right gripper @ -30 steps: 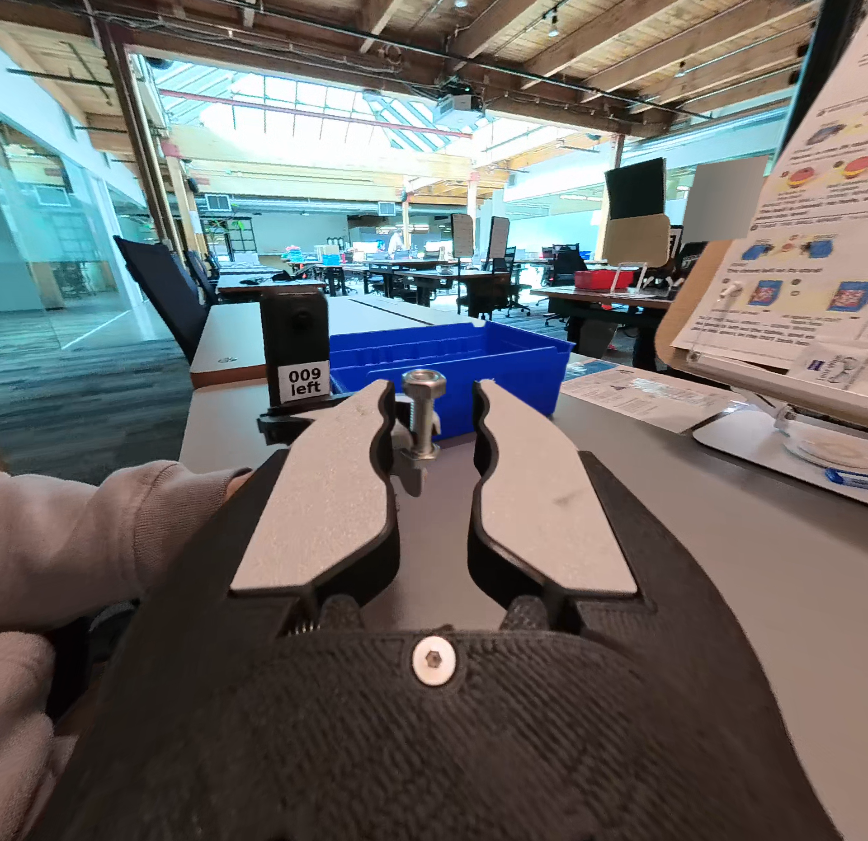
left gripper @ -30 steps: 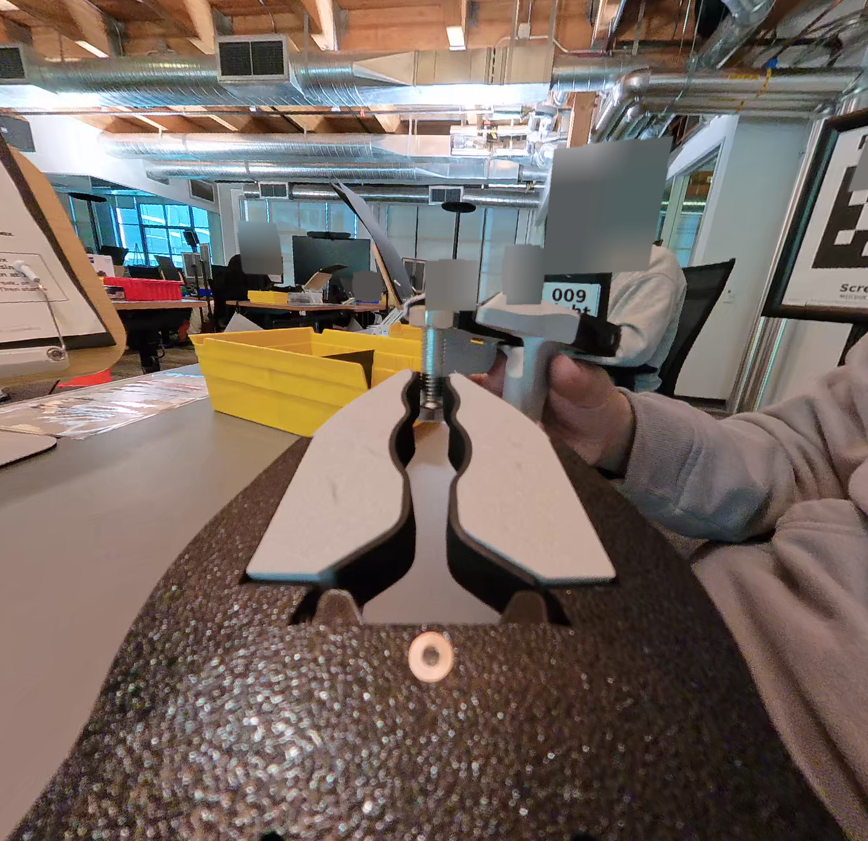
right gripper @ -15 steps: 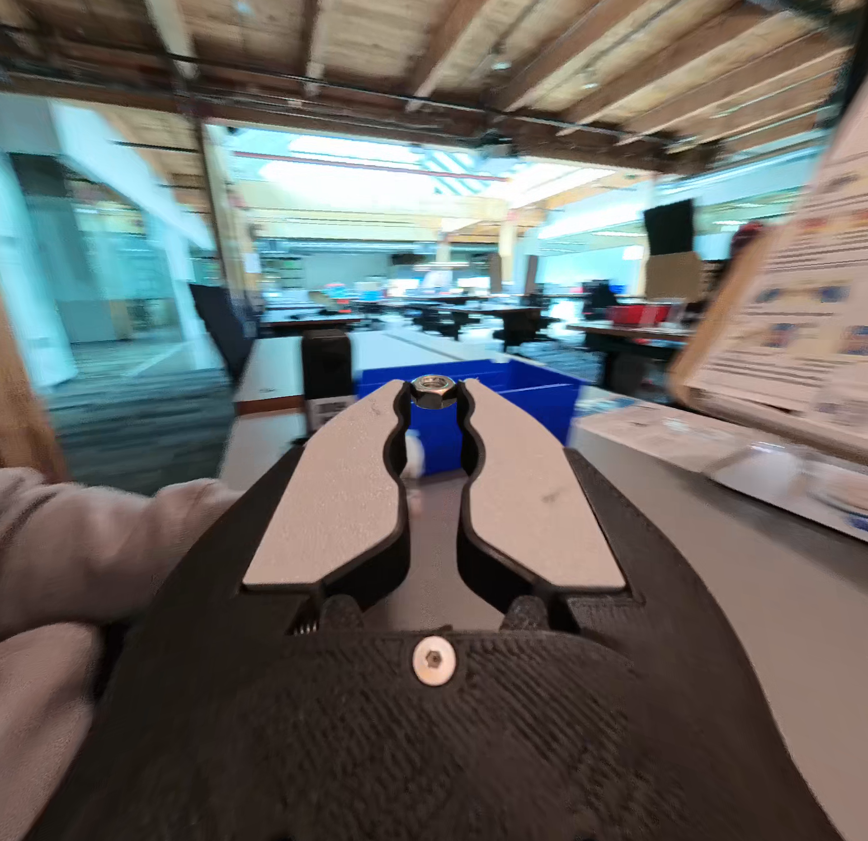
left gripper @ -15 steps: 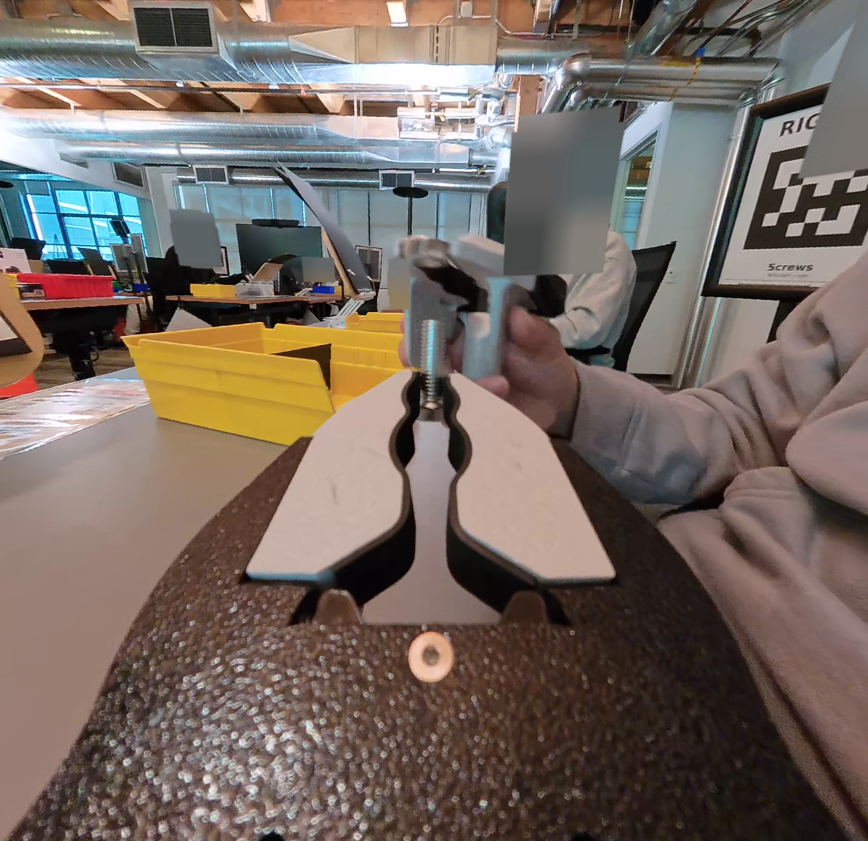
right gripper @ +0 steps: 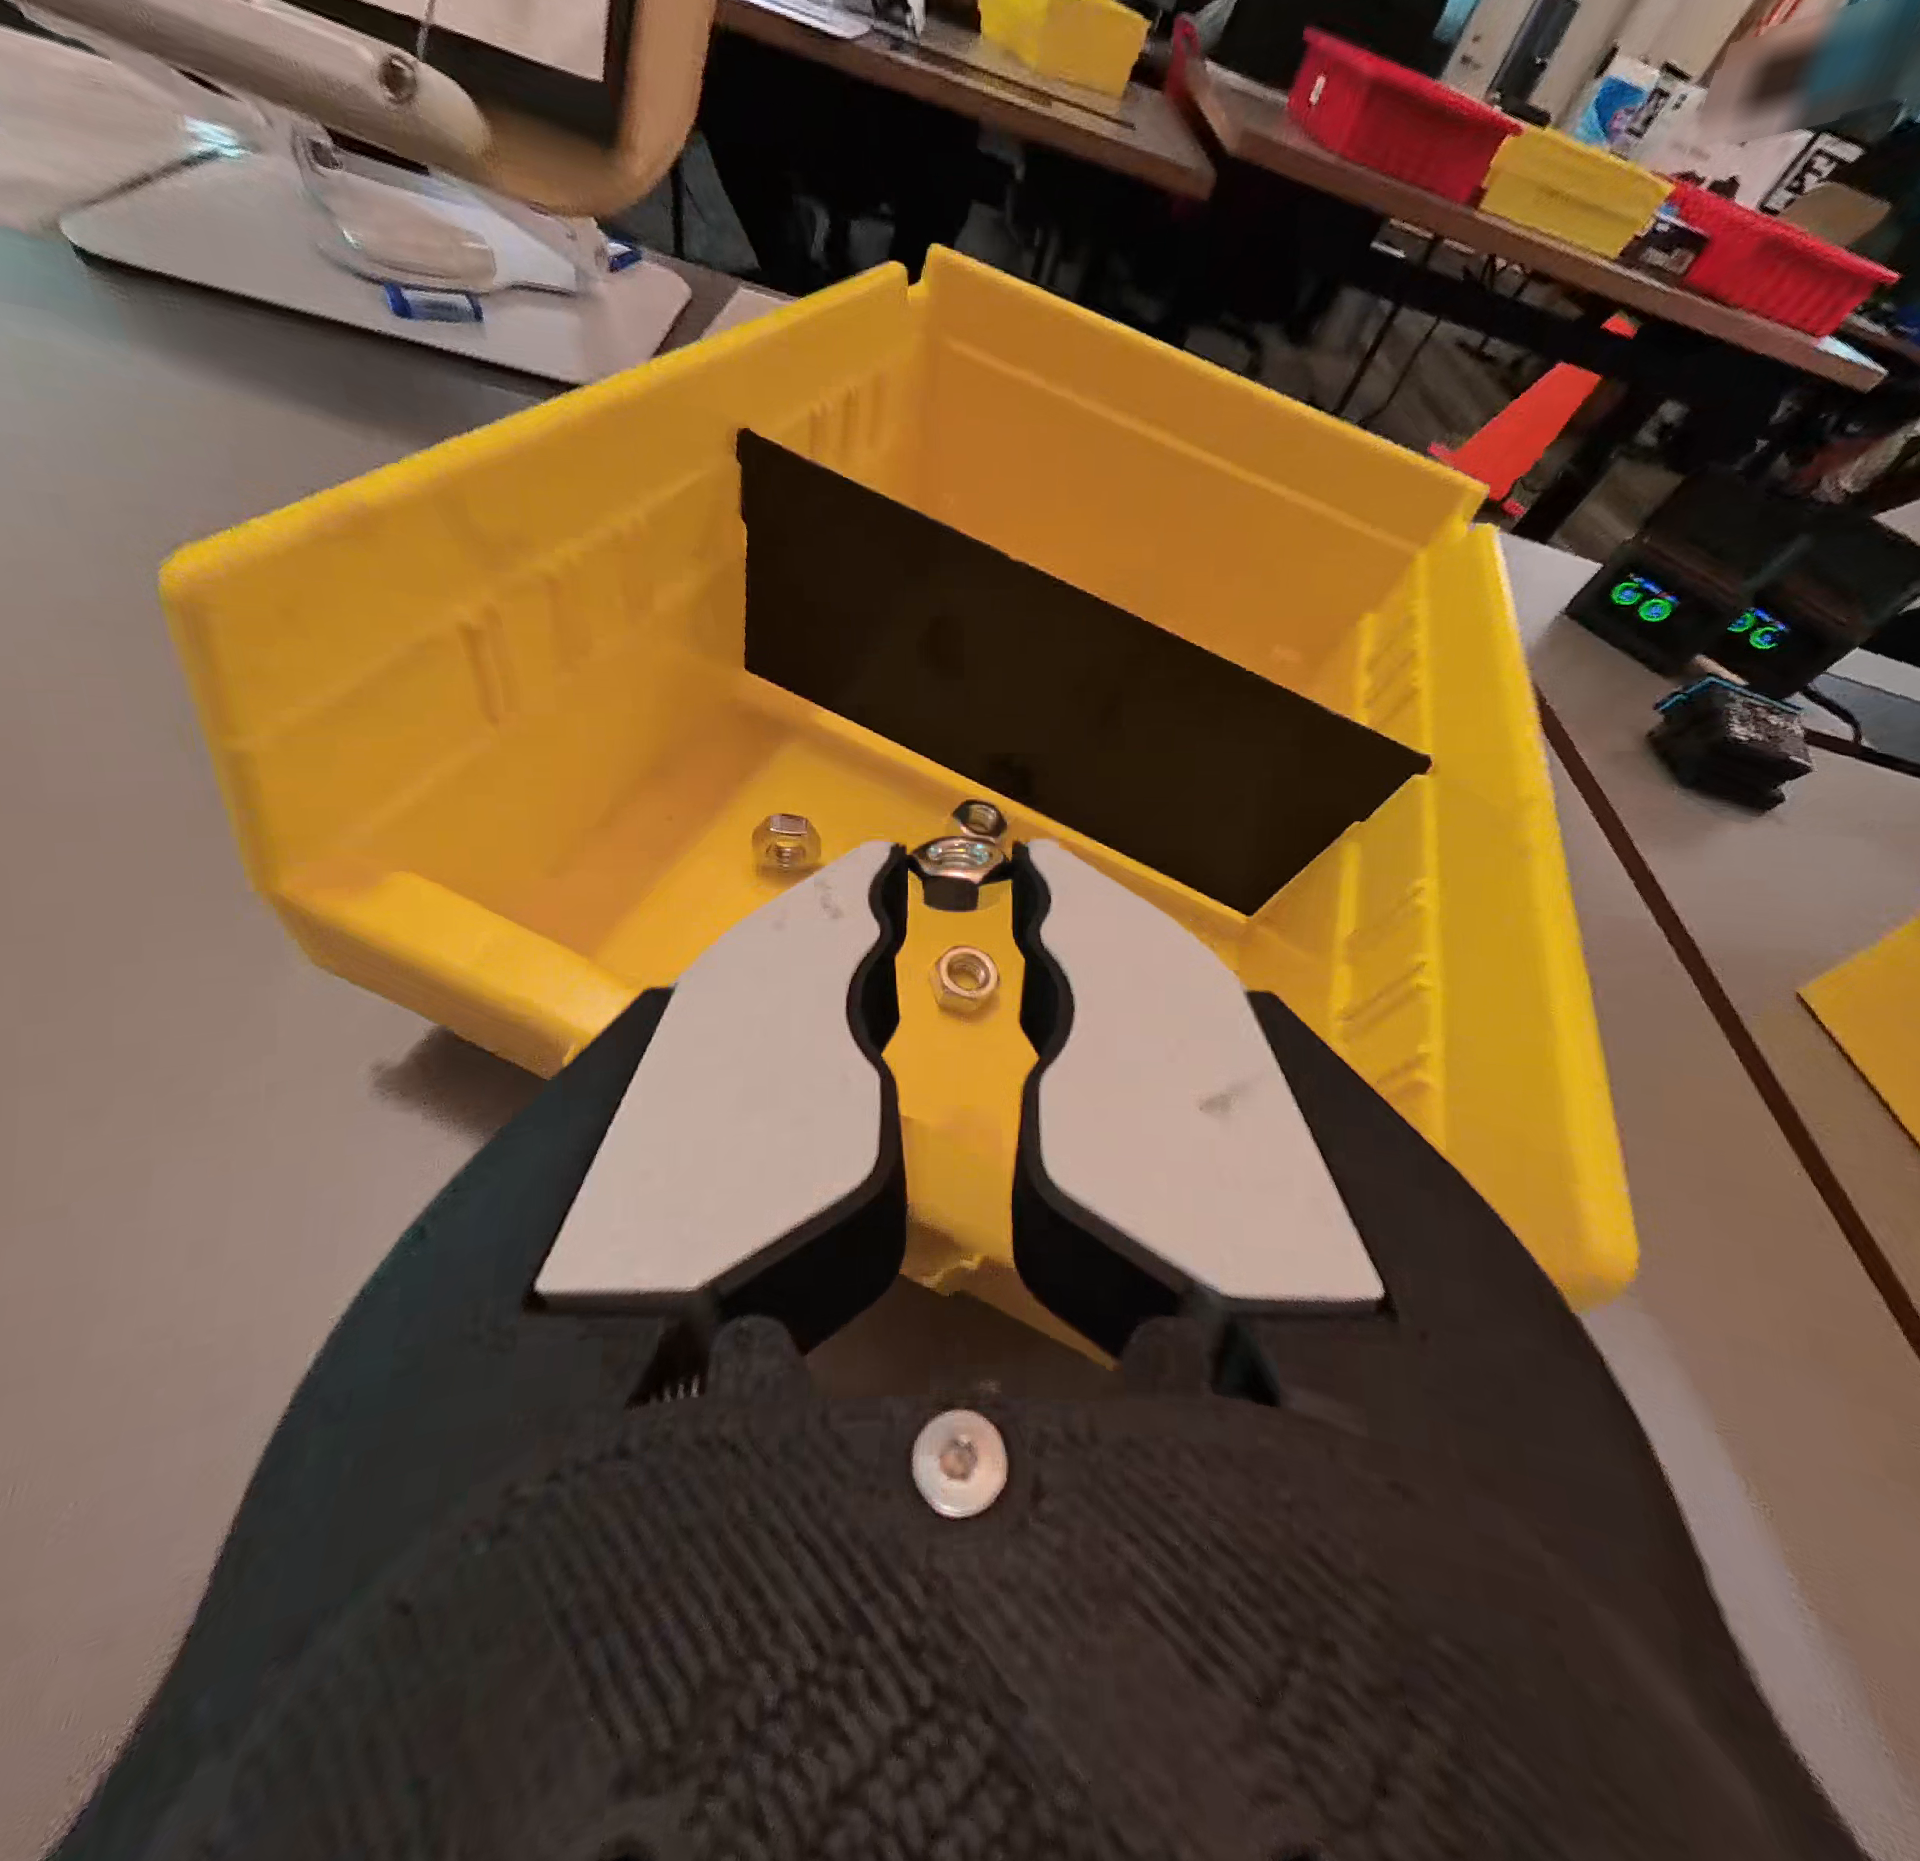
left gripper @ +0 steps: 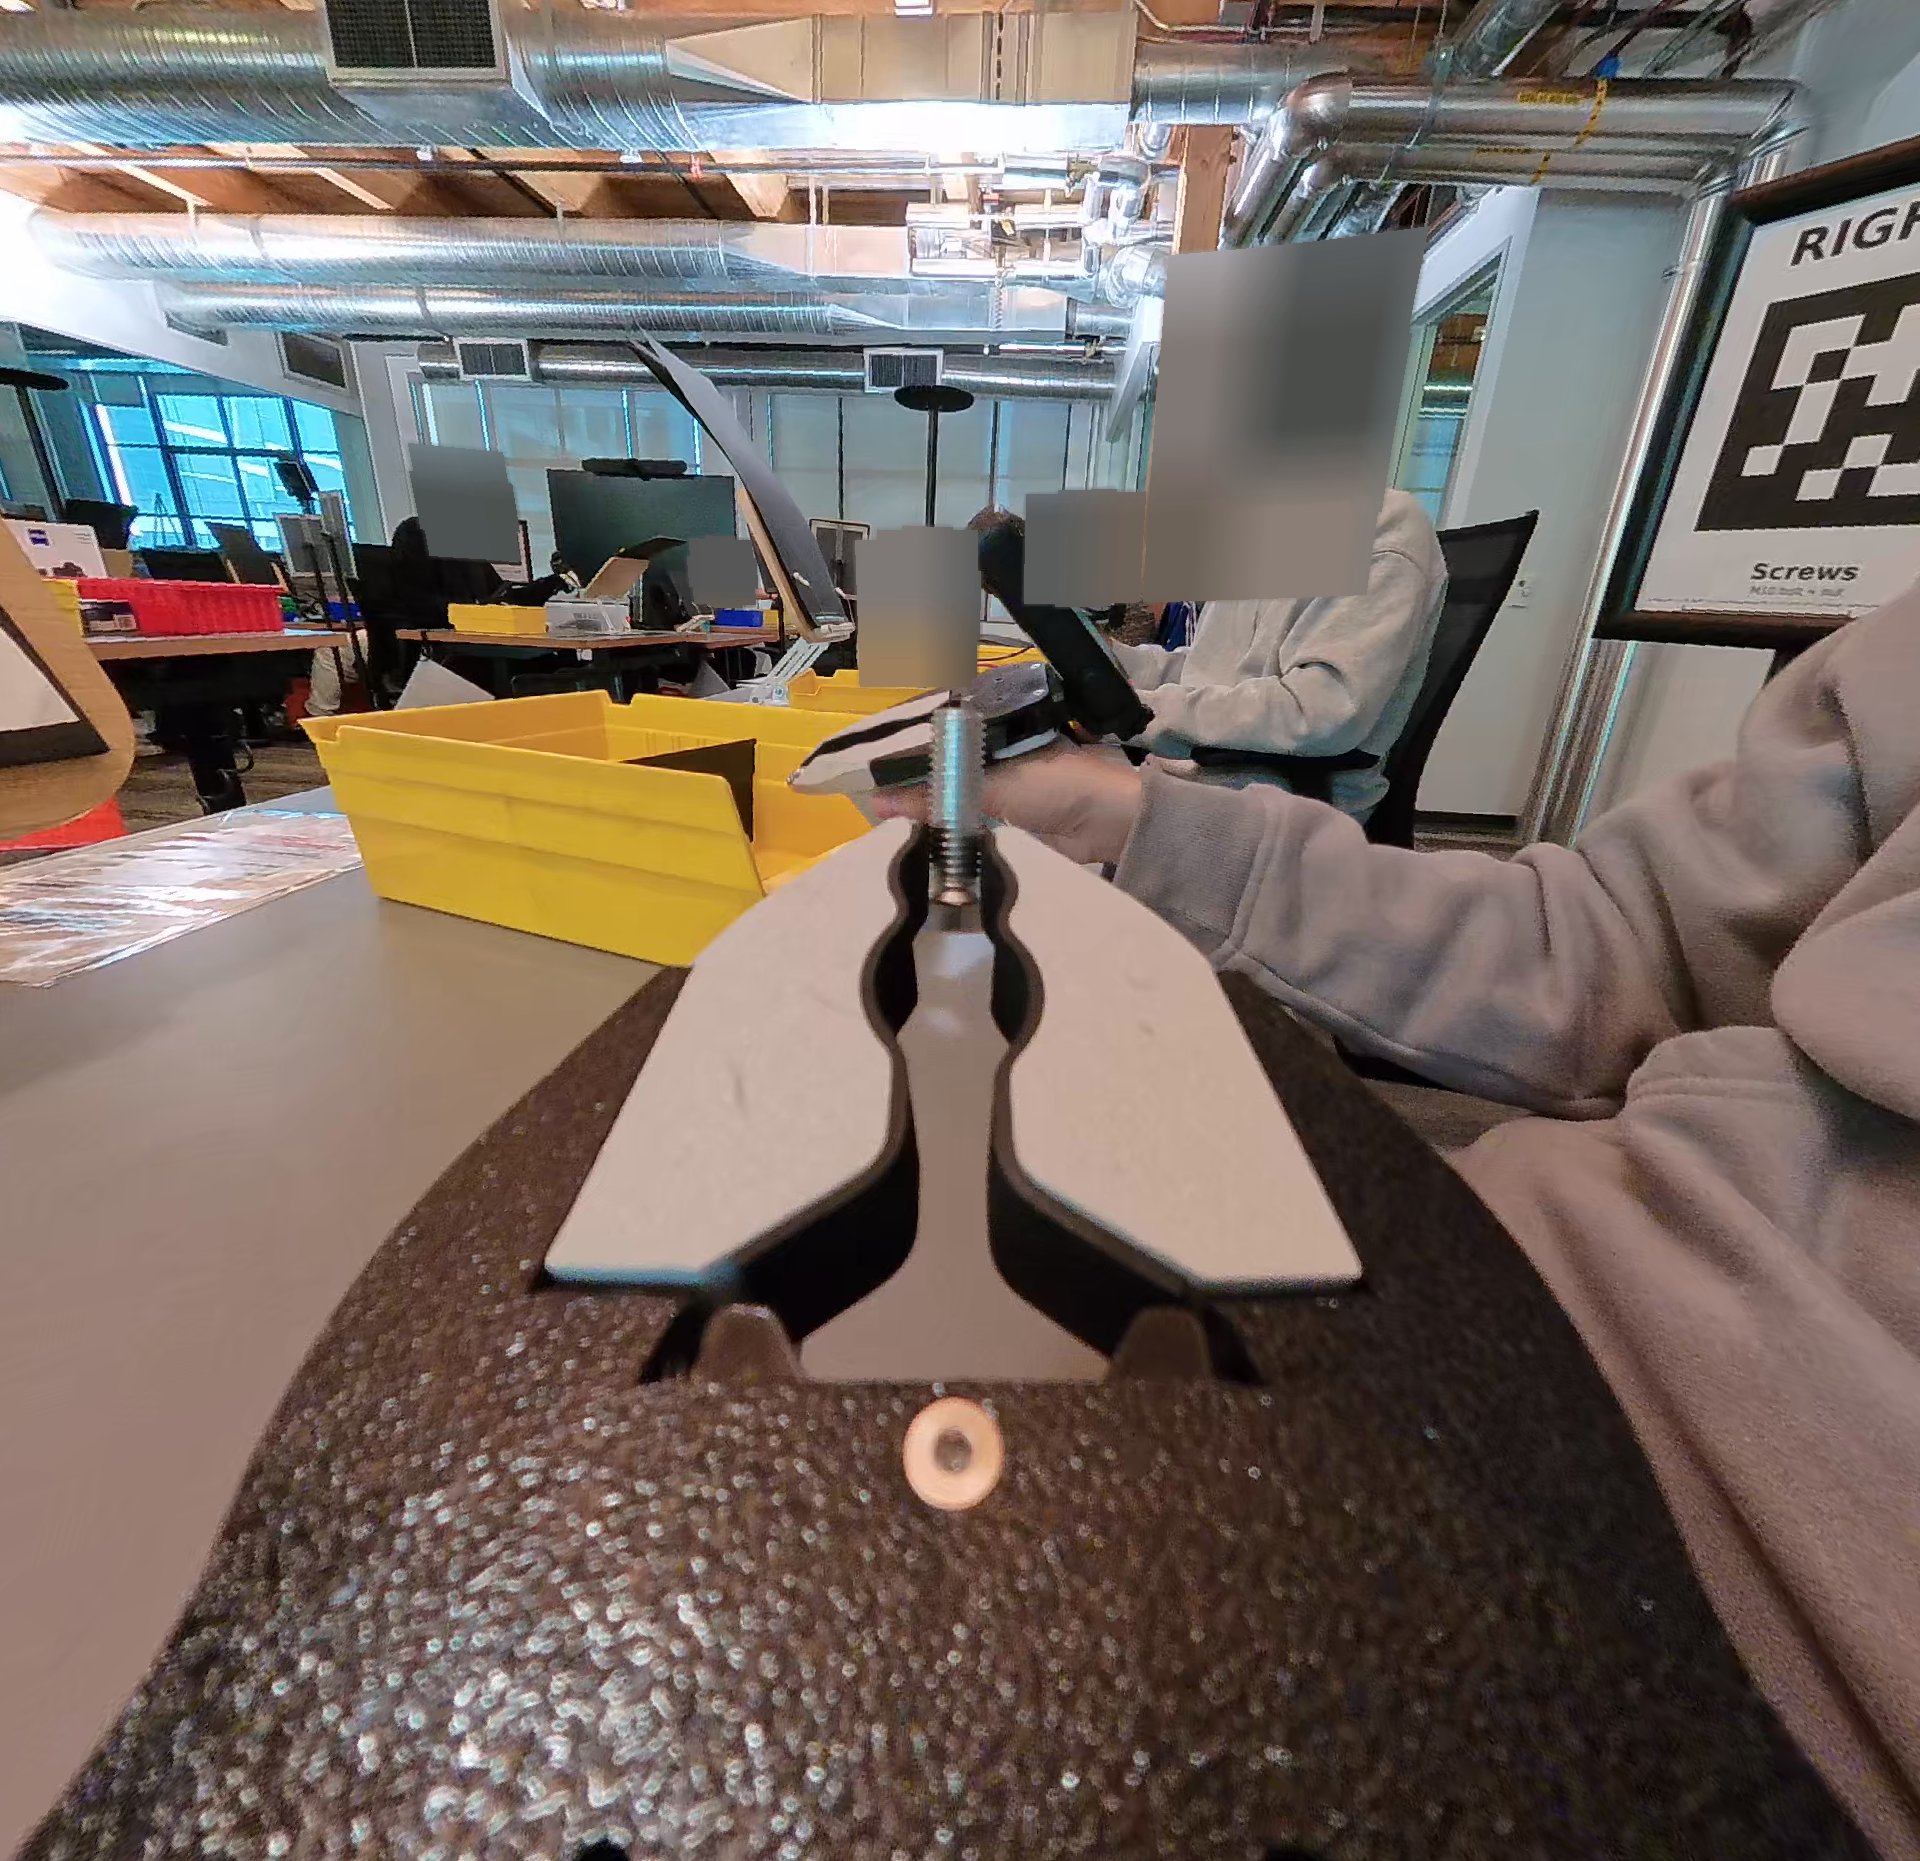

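My left gripper [left gripper: 954,847] is shut on a silver threaded bolt [left gripper: 958,772] and holds it upright above the grey table [left gripper: 208,1032]. The bolt's top is hidden behind a blur patch. My right gripper [right gripper: 954,855] is shut on a silver hex nut [right gripper: 954,871]. It tilts down over the front compartment of a yellow bin [right gripper: 520,523]. Three loose nuts lie on the bin floor: one on the left [right gripper: 787,840], one just beyond my fingertips [right gripper: 978,817], one between my fingers [right gripper: 964,980]. In the left wrist view the right gripper [left gripper: 914,746] shows behind the bolt, over the bin [left gripper: 540,814].
A black divider [right gripper: 1039,658] crosses the bin. A white stand base [right gripper: 364,253] sits behind the bin on the left. Small devices with green displays [right gripper: 1652,606] stand at the right. A grey sleeve [left gripper: 1455,928] crosses the right of the left wrist view, below a framed marker board [left gripper: 1818,409]. The left gripper's tips are roughly 35 cm from the right gripper's.
My right gripper closed on the nut at the top of the bolt, took it away and swung down over the yellow bin. My left gripper kept its hold on the bolt.
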{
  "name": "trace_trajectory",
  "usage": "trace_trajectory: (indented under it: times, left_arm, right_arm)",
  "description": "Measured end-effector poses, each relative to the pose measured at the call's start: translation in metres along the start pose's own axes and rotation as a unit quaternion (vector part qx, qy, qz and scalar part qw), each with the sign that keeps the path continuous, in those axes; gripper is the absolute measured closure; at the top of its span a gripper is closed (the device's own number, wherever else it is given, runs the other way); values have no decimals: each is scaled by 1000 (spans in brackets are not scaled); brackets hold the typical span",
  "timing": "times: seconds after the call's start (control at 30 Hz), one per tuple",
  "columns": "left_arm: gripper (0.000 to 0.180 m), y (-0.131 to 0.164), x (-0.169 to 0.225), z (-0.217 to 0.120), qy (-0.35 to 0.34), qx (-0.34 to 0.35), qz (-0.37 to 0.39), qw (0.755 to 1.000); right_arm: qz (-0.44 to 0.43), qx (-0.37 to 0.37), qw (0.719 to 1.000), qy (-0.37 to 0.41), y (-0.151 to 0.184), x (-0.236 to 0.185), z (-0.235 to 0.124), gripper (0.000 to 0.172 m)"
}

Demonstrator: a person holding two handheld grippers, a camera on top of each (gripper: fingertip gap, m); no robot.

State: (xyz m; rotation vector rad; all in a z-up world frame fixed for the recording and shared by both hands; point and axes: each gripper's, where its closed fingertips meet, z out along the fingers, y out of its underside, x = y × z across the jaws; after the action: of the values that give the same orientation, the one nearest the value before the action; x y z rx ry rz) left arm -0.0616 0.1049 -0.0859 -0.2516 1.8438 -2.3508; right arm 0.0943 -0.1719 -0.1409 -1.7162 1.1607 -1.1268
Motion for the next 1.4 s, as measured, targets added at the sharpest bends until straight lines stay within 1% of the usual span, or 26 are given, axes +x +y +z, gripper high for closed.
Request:
trace_trajectory:
  times: [0.03, 0.07, 0.13, 0.2, 0.23, 0.27, 0.3, 0.33, 0.4, 0.43, 0.47, 0.53, 0.6, 0.7, 0.77, 0.87, 1.4]
  left_arm:
    - [172, 0, 0, 0, -1, 0, 0, 1000]
    - [172, 0, -1, -1, -2, 1, 0, 1000]
    - [172, -1, -1, -1, -3, 4, -2, 1000]
    - [172, -2, -2, -3, -5, 8, -3, 1000]
    - [172, -3, -3, -3, -5, 9, -4, 1000]
    - [172, -3, -3, -3, -5, 11, -5, 1000]
    - [172, -3, -3, -4, -5, 12, -6, 1000]
    - [172, -3, -3, -4, -5, 12, -6, 1000]
    - [172, -3, -2, -3, -4, 10, -2, 1000]
    - [172, -3, -2, -3, -3, 9, 0, 1000]
    - [172, -3, -1, -3, -1, 9, 2, 1000]
    - [172, -2, 1, -2, 3, 7, 5, 1000]
    - [172, -1, 2, -2, 6, 3, 8, 1000]
    - [172, 0, 4, 0, 11, -3, 11, 1000]
    - [172, 1, 5, 1, 13, -6, 15, 1000]
    - [172, 2, 5, 1, 14, -8, 16, 1000]
    - [172, 4, 10, 3, 25, -15, 23, 999]
  right_arm:
    - [3, 1, 1000, -9, 0, -2, 1, 153]
    - [2, -2, 1000, -19, 1, -5, 2, 149]
    - [-1, -12, 1000, -16, 0, -7, 0, 129]
    - [-29, 17, 999, -28, -19, -19, -9, 124]
    - [-46, 42, 997, -56, -33, -35, -15, 123]
    - [-61, 66, 991, -104, -47, -58, -23, 123]
    - [-77, 92, 977, -178, -60, -91, -35, 124]
    - [-88, 123, 953, -262, -72, -128, -52, 126]
    - [-92, 185, 892, -403, -91, -194, -92, 128]
    - [-85, 208, 861, -455, -98, -220, -110, 130]
    - [-71, 223, 839, -490, -103, -240, -122, 131]
    - [-38, 239, 813, -530, -109, -266, -136, 134]
    - [-16, 245, 806, -539, -111, -278, -139, 138]
    - [-17, 244, 792, -560, -107, -291, -146, 150]
    - [-22, 245, 798, -550, -106, -293, -143, 155]
    - [-10, 244, 799, -550, -107, -292, -140, 162]
    - [-12, 229, 785, -575, -103, -289, -144, 163]
